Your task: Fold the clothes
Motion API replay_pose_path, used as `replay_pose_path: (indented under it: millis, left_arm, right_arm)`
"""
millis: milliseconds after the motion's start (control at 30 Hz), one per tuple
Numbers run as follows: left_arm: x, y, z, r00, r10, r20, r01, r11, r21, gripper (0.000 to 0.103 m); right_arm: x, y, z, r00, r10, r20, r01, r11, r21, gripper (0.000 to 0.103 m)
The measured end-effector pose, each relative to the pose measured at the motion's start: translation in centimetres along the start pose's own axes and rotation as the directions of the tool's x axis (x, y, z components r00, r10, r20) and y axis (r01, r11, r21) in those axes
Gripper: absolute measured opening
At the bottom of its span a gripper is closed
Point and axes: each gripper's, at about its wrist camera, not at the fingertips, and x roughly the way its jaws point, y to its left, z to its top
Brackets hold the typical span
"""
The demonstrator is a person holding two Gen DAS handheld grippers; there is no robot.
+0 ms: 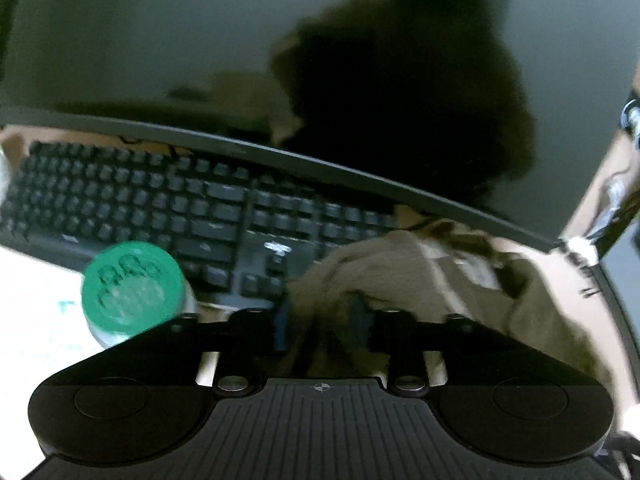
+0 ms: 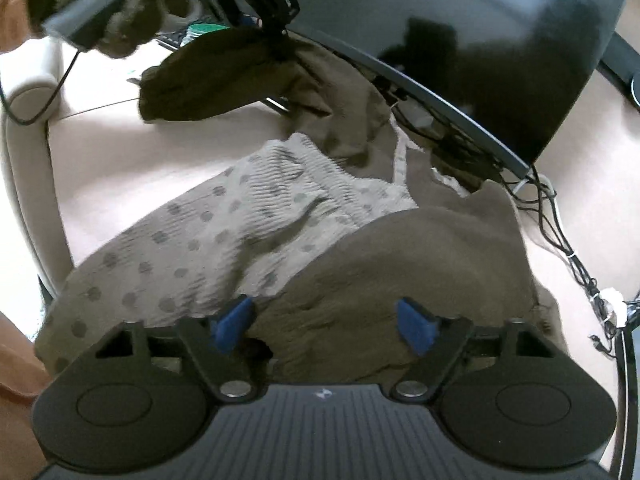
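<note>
Brown garment lies beneath spread right tongs; left tongs pinch it.

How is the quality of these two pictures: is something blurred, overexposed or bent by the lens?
Left wrist view: the green round bottle cap and black keyboard are blurred, the white paper is blown out, and the dark monitor's lower edge curves from fisheye distortion. Right wrist view: sharper on the dotted beige cloth, but the gloved hand at top left is smeared.
</note>
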Motion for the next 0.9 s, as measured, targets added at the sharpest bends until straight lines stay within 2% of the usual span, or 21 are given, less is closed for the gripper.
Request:
replay_pose_path:
  millis: [67, 100, 167, 233, 267, 333, 367, 400, 433, 500, 533, 600, 633, 667, 700, 733, 767, 833, 900]
  left_arm:
    - [-0.9, -0.7, -0.4, 1.000, -0.020, 0.010, 0.020, 1.000, -0.022, 0.061]
    - [-1.4, -1.0, -0.5, 0.999, -0.030, 0.015, 0.031, 0.999, -0.035, 0.066]
    - [-2.3, -2.1, -0.8, 0.997, -0.070, 0.023, 0.071, 0.995, -0.068, 0.086]
    - [-2.4, -4.1, -1.4, 0.987, -0.162, -0.007, 0.161, 0.984, -0.083, 0.094]
    - [-2.1, -5.3, -1.8, 0.976, -0.216, -0.037, 0.212, 0.973, -0.089, 0.094]
    - [-0.5, -8.0, -3.2, 0.935, -0.324, -0.143, 0.312, 0.945, -0.099, 0.094]
    - [0.3, -9.5, -4.2, 0.911, -0.357, -0.205, 0.344, 0.934, -0.099, 0.094]
    - [1.2, -11.0, -5.4, 0.898, -0.353, -0.262, 0.343, 0.935, -0.086, 0.094]
    - [1.8, -12.4, -6.6, 0.898, -0.318, -0.305, 0.318, 0.947, -0.051, 0.094]
    - [2.5, -14.4, -8.3, 0.906, -0.247, -0.344, 0.270, 0.963, 0.020, 0.094]
    - [2.8, -15.0, -8.9, 0.903, -0.231, -0.362, 0.258, 0.966, 0.027, 0.093]
    - [3.3, -16.1, -10.1, 0.896, -0.197, -0.397, 0.233, 0.972, 0.042, 0.085]
    - [3.6, -16.7, -10.6, 0.895, -0.176, -0.411, 0.220, 0.973, 0.063, 0.067]
    - [3.9, -17.2, -11.0, 0.894, -0.157, -0.419, 0.209, 0.974, 0.083, 0.039]
    - [3.7, -17.8, -10.9, 0.902, -0.150, -0.405, 0.208, 0.973, 0.102, 0.023]
    - [3.6, -18.5, -10.7, 0.909, -0.144, -0.390, 0.206, 0.971, 0.121, 0.011]
    - [3.4, -19.1, -10.5, 0.916, -0.145, -0.375, 0.208, 0.969, 0.133, 0.011]
    - [2.6, -20.2, -8.8, 0.919, -0.224, -0.326, 0.267, 0.959, 0.096, 0.011]
    - [2.1, -21.3, -7.0, 0.909, -0.305, -0.285, 0.330, 0.943, 0.044, 0.011]
  right_arm:
    - [0.1, -0.2, 0.1, 1.000, -0.001, 0.002, 0.002, 1.000, -0.030, 0.041]
    - [-0.1, -1.0, -0.2, 1.000, -0.012, 0.005, 0.012, 1.000, -0.015, 0.041]
    - [-0.8, -3.3, -1.0, 0.999, -0.041, 0.012, 0.040, 0.998, 0.040, 0.041]
    - [-1.4, -5.5, -1.9, 0.997, -0.070, 0.017, 0.068, 0.993, 0.095, 0.041]
    - [-1.7, -6.6, -2.4, 0.996, -0.085, 0.019, 0.082, 0.989, 0.123, 0.041]
    - [-2.4, -8.8, -3.3, 0.993, -0.115, 0.022, 0.109, 0.978, 0.178, 0.045]
    - [-2.7, -9.9, -3.7, 0.991, -0.129, 0.022, 0.122, 0.971, 0.205, 0.054]
    - [-3.0, -11.1, -4.2, 0.989, -0.144, 0.023, 0.135, 0.963, 0.232, 0.063]
    - [-3.4, -12.2, -4.6, 0.987, -0.159, 0.023, 0.148, 0.955, 0.259, 0.066]
    - [-4.0, -14.4, -5.5, 0.982, -0.188, 0.021, 0.172, 0.934, 0.312, 0.072]
    - [-4.3, -15.5, -5.9, 0.979, -0.203, 0.020, 0.184, 0.923, 0.338, 0.073]
    - [-4.8, -16.7, -6.9, 0.978, -0.206, 0.022, 0.183, 0.911, 0.370, 0.080]
    - [-4.9, -16.5, -7.5, 0.982, -0.184, 0.028, 0.161, 0.915, 0.369, 0.080]
    - [-4.9, -16.2, -7.8, 0.987, -0.159, 0.039, 0.133, 0.921, 0.367, 0.080]
    - [-4.9, -15.9, -8.0, 0.990, -0.131, 0.052, 0.103, 0.926, 0.364, 0.080]
    - [-4.8, -15.7, -8.2, 0.993, -0.103, 0.065, 0.073, 0.930, 0.361, 0.080]
    - [-5.0, -15.2, -8.2, 0.994, -0.063, 0.090, 0.027, 0.937, 0.349, 0.081]
    - [-5.5, -14.1, -8.0, 0.988, 0.031, 0.149, -0.076, 0.946, 0.314, 0.087]
    - [-5.9, -12.4, -7.5, 0.977, 0.080, 0.198, -0.125, 0.966, 0.227, 0.089]
